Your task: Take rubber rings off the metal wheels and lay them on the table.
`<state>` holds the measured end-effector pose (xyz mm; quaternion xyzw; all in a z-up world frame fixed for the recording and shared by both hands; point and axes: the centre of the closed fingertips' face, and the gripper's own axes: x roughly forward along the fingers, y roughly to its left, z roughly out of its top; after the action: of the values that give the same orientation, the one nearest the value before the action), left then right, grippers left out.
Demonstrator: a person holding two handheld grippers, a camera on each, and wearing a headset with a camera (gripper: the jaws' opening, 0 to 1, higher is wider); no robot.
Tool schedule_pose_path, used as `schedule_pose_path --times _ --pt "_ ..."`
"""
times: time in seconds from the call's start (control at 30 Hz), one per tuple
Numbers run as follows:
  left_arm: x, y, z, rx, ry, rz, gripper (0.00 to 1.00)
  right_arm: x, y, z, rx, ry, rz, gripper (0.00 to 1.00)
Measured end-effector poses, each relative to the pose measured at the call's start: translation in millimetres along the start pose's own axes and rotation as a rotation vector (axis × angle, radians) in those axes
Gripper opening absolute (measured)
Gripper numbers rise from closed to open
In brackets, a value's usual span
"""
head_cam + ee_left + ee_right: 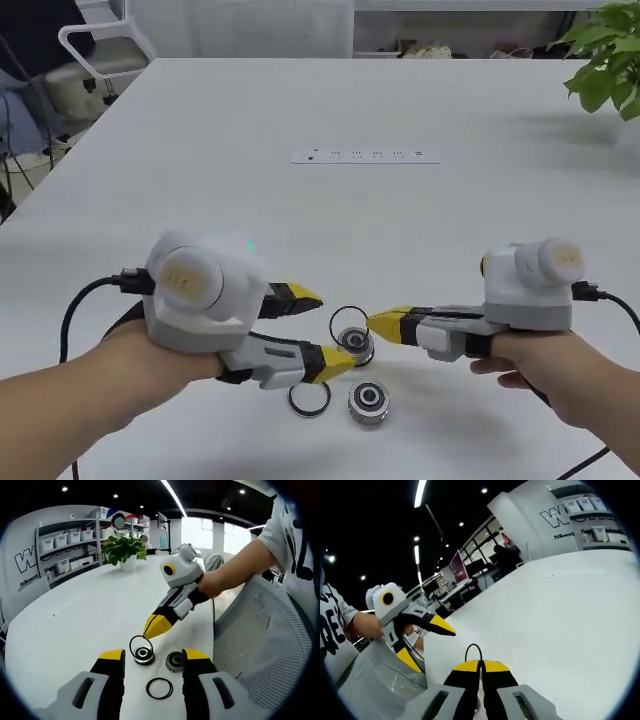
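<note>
Counting two wheels [369, 400]; my right gripper [481, 666] clamps one ring [347, 319], other ring [309, 398] lies loose; left gripper [154, 657] gapes.

Office with shelving [62, 542], potted plant [122, 550]

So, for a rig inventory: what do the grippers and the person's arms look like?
The left gripper and right gripper have pale grey rounded bodies, black jaws with yellow pointed tips, and black cables. Forearms bare; a white dark-printed short sleeve shows.
</note>
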<state>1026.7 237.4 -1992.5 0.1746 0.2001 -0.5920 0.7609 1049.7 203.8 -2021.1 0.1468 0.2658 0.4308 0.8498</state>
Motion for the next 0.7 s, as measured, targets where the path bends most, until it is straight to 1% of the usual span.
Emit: schedule_pose_path --times 0.1,0.3,0.4,0.57,0.63,0.7 --pt "-7.4 0.5 -1.2 -0.013 -0.007 0.005 0.46 0.0 1.9 0.4 0.000 0.002 0.003 0.00" --pt "-24.3 3.7 -4.9 -0.033 -0.015 0.029 0.48 0.0 3.5 1.3 0.005 0.006 0.011 0.00" --pt "-33.3 3.7 -3.9 -0.045 -0.030 0.040 0.50 1.1 5.9 0.4 0.002 0.015 0.017 0.00" --pt "-46.3 3.3 -6.6 -0.061 -0.039 0.057 0.53 4.5 12.3 -2.8 -0.008 0.038 0.029 0.00" --pt "-50.5 4.7 -9.2 -0.053 -0.034 0.076 0.58 6.2 15.2 -5.2 -0.014 0.052 0.036 0.00" --pt "-54.4 3.6 -11.6 -0.057 -0.030 0.077 0.61 7.5 17.8 -7.1 -0.018 0.063 0.042 0.00"
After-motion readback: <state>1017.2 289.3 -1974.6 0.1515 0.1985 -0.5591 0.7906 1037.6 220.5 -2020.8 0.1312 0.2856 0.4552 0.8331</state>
